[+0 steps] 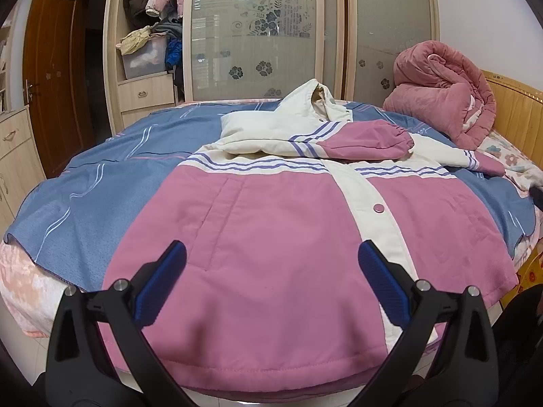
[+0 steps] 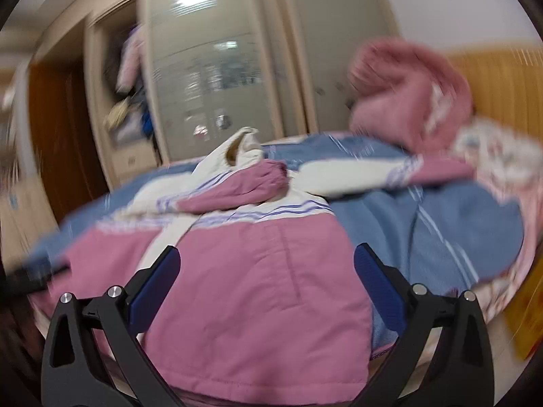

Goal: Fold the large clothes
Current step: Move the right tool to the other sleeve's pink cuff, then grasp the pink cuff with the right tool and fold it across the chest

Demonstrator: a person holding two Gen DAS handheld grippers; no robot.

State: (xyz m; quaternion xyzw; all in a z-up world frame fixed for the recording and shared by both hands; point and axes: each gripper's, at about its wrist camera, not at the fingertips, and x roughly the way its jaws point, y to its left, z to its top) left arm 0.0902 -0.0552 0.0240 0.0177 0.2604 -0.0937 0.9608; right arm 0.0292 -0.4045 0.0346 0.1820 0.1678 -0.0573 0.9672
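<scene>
1. Left wrist view: low at the bed's (image 1: 30,291) foot edge, facing the wardrobe (image 1: 258,34).
2. Right wrist view: similar, blurred.
3. Shared: jacket (image 1: 271,237) (image 2: 258,288), wardrobe (image 2: 217,68).

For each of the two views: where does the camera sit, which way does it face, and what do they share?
Left wrist: behind the open left gripper, over the jacket's hem, facing the wardrobe; only its fingers show.
Right wrist: behind the open right gripper, blurred, over the jacket's right-hand half, facing likewise.
Shared: jacket, blue sheet, pink quilt, wardrobe.
</scene>
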